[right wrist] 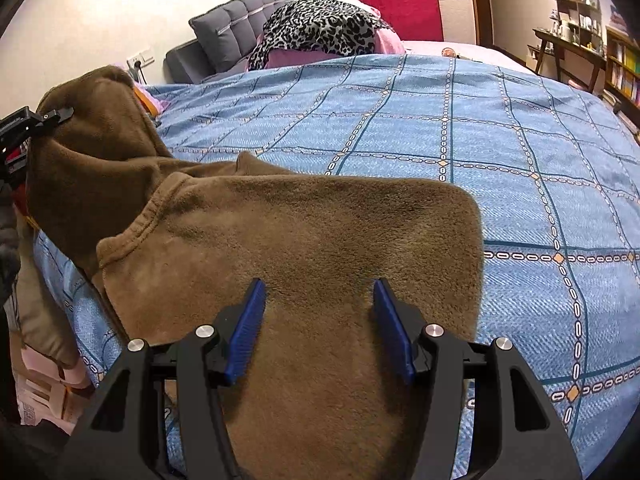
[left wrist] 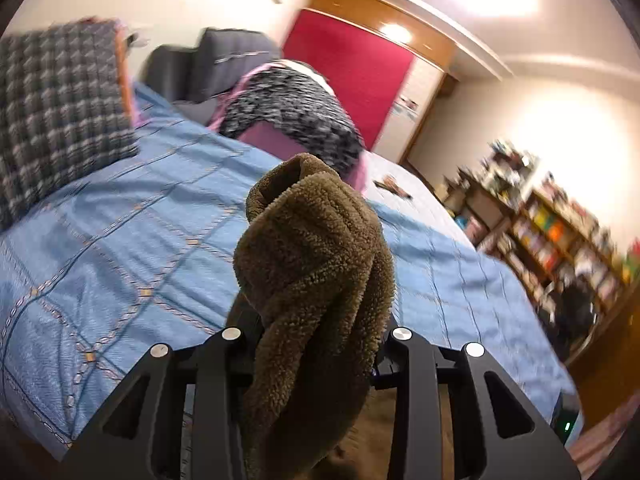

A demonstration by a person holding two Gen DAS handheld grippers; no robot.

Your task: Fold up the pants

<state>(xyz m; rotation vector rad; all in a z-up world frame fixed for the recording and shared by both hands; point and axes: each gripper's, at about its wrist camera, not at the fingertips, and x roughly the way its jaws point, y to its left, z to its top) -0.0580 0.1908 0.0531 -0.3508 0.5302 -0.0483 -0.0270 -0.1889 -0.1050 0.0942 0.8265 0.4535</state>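
Pants [right wrist: 280, 248] on bed [right wrist: 520, 184]: left gripper [left wrist: 316, 280] jaws clamp one end, raised; right gripper [right wrist: 320, 304] jaws wide over flat cloth. Carry across evenly.

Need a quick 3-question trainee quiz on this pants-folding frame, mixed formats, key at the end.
1. True or false: the left gripper is clamped on a bunch of the brown fleece pants.
2. Multiple choice: the right gripper has its jaws A) shut on the pants, B) apart, with the flat fabric under them, C) holding the grey cushion.
3. Fill in: the pants lie on a blue checked ____.

Key: 1 true; 2 B; 3 bedspread.
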